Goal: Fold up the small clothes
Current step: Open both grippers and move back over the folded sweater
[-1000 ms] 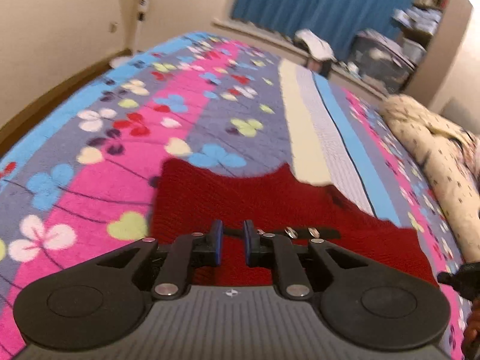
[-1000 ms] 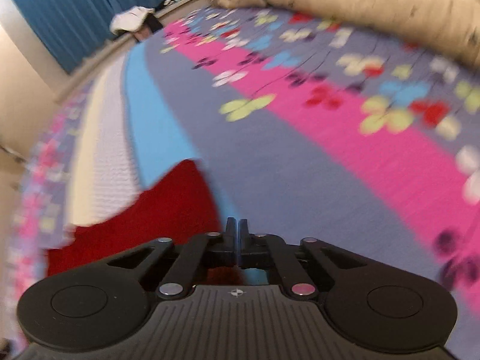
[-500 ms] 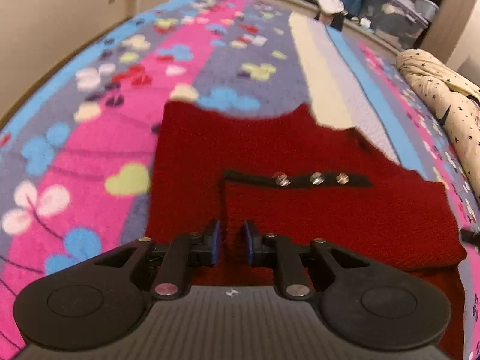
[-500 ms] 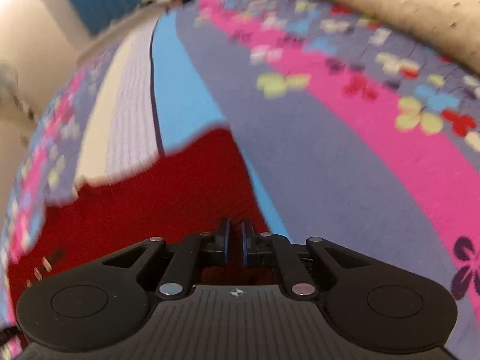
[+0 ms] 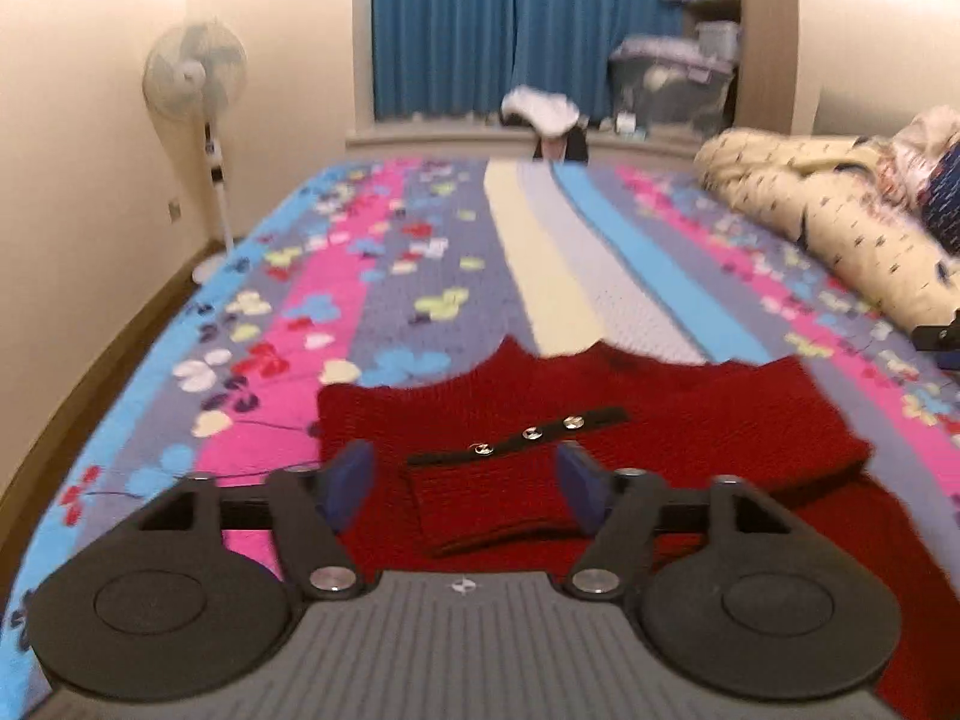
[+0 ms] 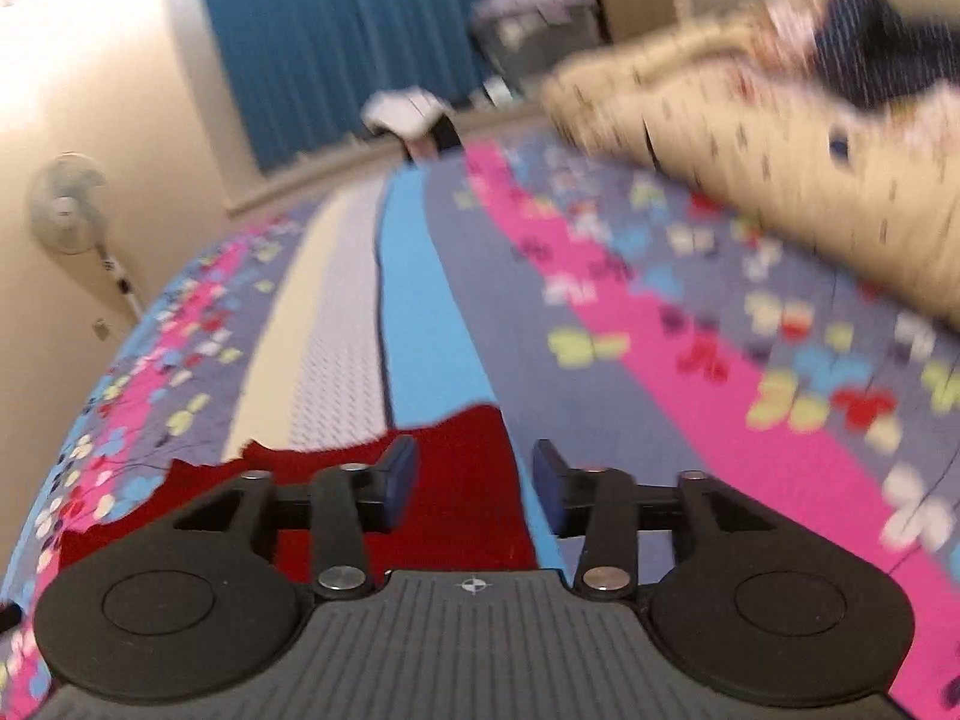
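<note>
On the striped floral bedspread (image 5: 384,312) lies the red knit garment (image 5: 690,420), partly folded — soft, limp, probably best pinched at its hem corners — while left gripper (image 5: 461,483) and right gripper (image 6: 474,483), jaws just spread, hold nothing.

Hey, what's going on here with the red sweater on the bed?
A person with a gripper in each hand is folding a red sweater on a floral bedspread. Its sleeves lie folded across the front. The left gripper and right gripper have just been opening; both are open with nothing pinched, above the sweater.
</note>
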The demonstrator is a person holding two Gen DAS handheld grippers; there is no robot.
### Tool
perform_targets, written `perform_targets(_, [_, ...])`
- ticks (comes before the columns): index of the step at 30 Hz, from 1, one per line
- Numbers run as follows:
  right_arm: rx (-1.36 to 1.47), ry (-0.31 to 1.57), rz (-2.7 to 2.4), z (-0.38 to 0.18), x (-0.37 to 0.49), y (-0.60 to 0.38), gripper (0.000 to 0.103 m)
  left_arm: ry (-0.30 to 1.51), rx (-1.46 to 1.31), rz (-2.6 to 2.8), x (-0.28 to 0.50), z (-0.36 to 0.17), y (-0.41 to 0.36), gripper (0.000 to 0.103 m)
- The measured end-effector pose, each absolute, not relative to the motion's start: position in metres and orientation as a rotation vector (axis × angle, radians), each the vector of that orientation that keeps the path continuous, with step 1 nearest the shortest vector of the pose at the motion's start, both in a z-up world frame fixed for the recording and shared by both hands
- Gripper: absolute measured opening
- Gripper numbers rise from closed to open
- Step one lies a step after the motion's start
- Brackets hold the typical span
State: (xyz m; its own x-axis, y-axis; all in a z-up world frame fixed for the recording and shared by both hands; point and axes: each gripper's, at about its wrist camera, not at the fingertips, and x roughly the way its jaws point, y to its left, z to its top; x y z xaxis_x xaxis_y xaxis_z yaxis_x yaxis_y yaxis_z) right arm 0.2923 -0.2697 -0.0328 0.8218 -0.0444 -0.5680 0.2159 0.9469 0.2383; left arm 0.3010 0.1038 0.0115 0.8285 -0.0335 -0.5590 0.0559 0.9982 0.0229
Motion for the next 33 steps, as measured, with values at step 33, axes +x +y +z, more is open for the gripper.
perform_targets(33, [0.285, 0.633, -0.121, -0.092, -0.018, -0.325, 0.05, 0.65, -0.036, 0.016, 0.04, -0.044, 0.162, 0.088])
